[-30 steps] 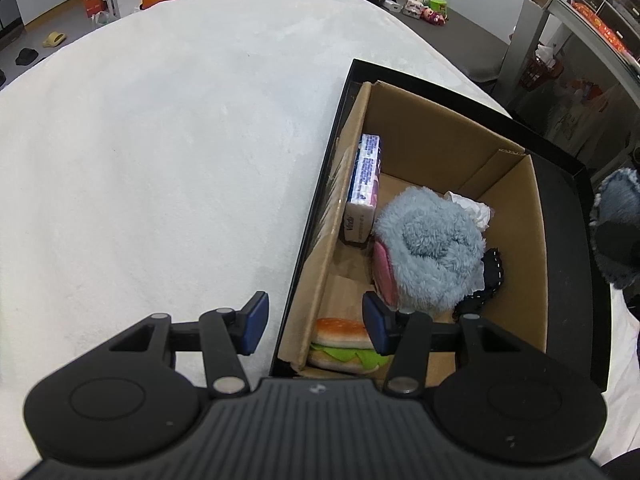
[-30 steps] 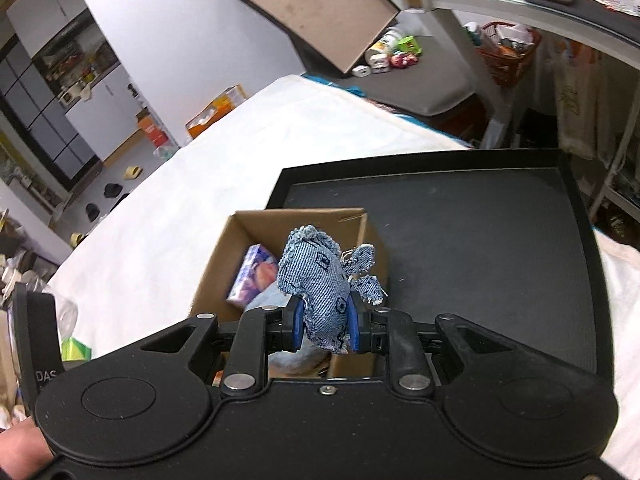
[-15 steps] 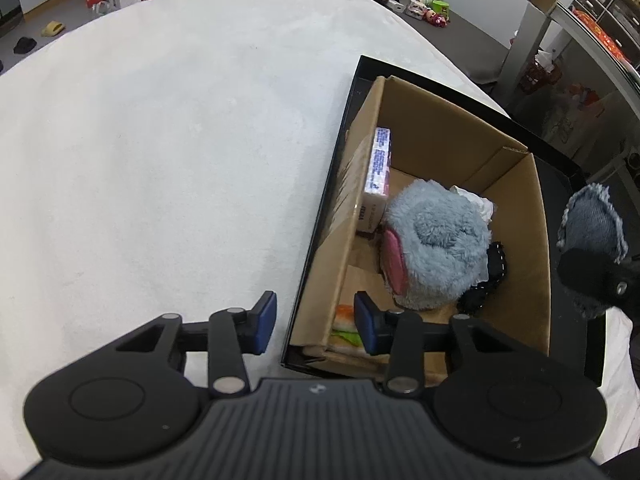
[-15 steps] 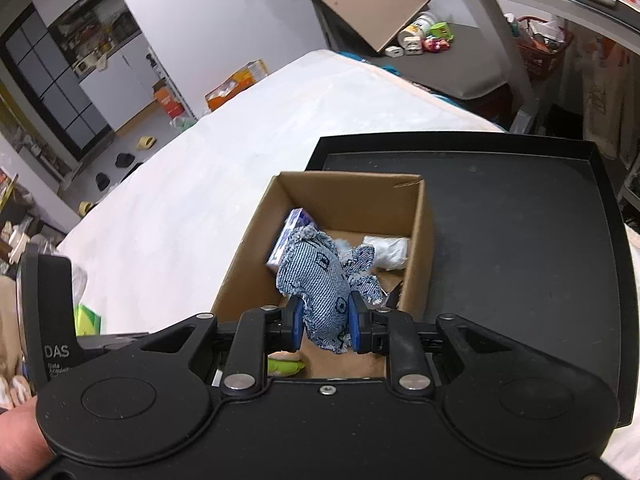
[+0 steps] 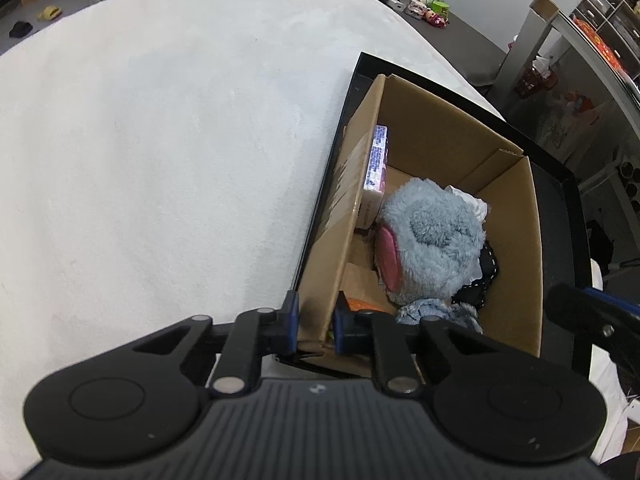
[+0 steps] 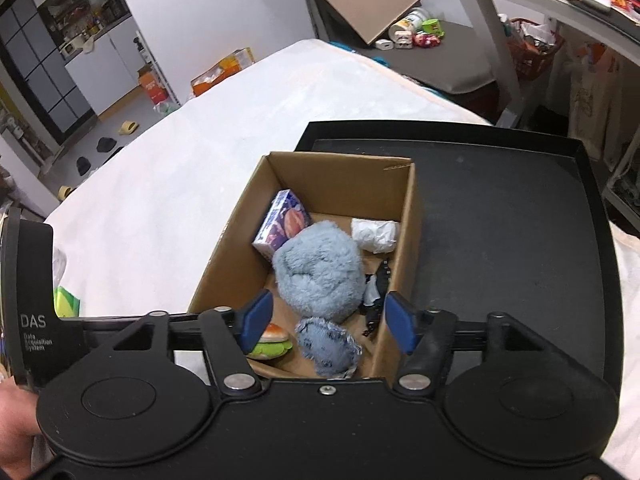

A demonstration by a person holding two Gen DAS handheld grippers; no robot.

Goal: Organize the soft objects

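The small blue denim soft toy (image 6: 329,345) lies inside the brown cardboard box (image 6: 404,216), beside the fluffy grey plush (image 6: 319,270). Above it the right gripper (image 6: 327,321) is opening, jaws empty; best lifted straight clear. The left gripper (image 5: 316,322) is closing on the box's near wall, steadying it.

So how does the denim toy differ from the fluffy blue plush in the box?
The denim toy is smaller, of frayed patterned woven cloth; the fluffy blue plush is bigger, rounder and long-furred. The denim toy lies at the box's near end beside the burger toy; the plush fills the middle. Both are blue, soft and inside the cardboard box.
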